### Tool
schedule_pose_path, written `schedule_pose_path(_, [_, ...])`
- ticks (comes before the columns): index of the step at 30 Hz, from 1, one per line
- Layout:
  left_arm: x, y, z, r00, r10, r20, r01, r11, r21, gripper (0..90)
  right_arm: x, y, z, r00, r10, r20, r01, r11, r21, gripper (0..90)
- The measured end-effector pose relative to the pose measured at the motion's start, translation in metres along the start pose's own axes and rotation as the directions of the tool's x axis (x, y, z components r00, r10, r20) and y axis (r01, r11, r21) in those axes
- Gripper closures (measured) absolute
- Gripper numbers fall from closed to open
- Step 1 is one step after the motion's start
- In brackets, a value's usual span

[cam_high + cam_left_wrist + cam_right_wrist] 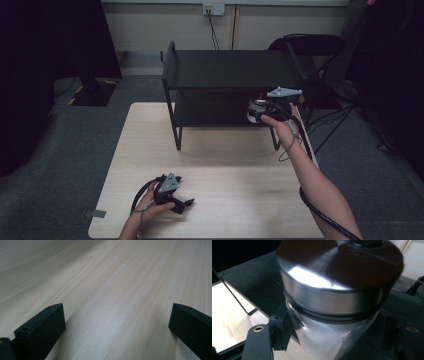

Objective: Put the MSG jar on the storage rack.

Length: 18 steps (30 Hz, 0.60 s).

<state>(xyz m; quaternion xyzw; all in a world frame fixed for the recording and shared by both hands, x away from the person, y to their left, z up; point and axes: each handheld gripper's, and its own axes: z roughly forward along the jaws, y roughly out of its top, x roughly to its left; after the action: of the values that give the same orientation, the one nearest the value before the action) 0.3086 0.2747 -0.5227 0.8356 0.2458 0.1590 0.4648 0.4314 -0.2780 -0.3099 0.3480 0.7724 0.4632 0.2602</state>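
Note:
A glass jar point(256, 110) with a shiny metal lid is held at the right front of a black two-level shelf point(235, 70), level with its lower board. My right gripper point(263, 111) is shut on the jar. In the right gripper view the jar point(332, 335) stands between the two black jaws, its lid point(337, 277) large and close, with the jaws pressed on its glass sides. My left gripper point(186, 203) rests on the light wooden table point(215, 160) near the front left. It is open, and bare wood point(117, 315) lies between its jaws.
The black shelf stands at the table's back edge on thin legs point(177, 132). A dark folding chair point(310, 47) sits behind it on the right. Grey carpet point(80, 150) surrounds the table. A cable point(325, 215) trails from the right forearm.

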Motion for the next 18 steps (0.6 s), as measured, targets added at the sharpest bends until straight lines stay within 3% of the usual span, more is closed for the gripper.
schedule_pose_path(7, [0.0,0.0,0.0,1.0,0.0,0.0,0.0,1.0,0.0,0.0,0.007,-0.004,0.006,0.9988,-0.024,0.043,0.025,0.999,-0.022,31.3])
schedule_pose_path(11, [0.0,0.0,0.0,1.0,0.0,-0.001,0.0,1.0,0.0,0.0,0.007,-0.006,0.008,0.9996,-0.005,0.029,0.006,1.0,-0.021,31.3])
schedule_pose_path(18, [0.0,0.0,0.0,1.0,0.001,-0.003,-0.001,1.0,0.0,0.0,0.013,-0.009,0.012,0.9989,-0.01,0.047,0.011,1.0,-0.024,31.3])
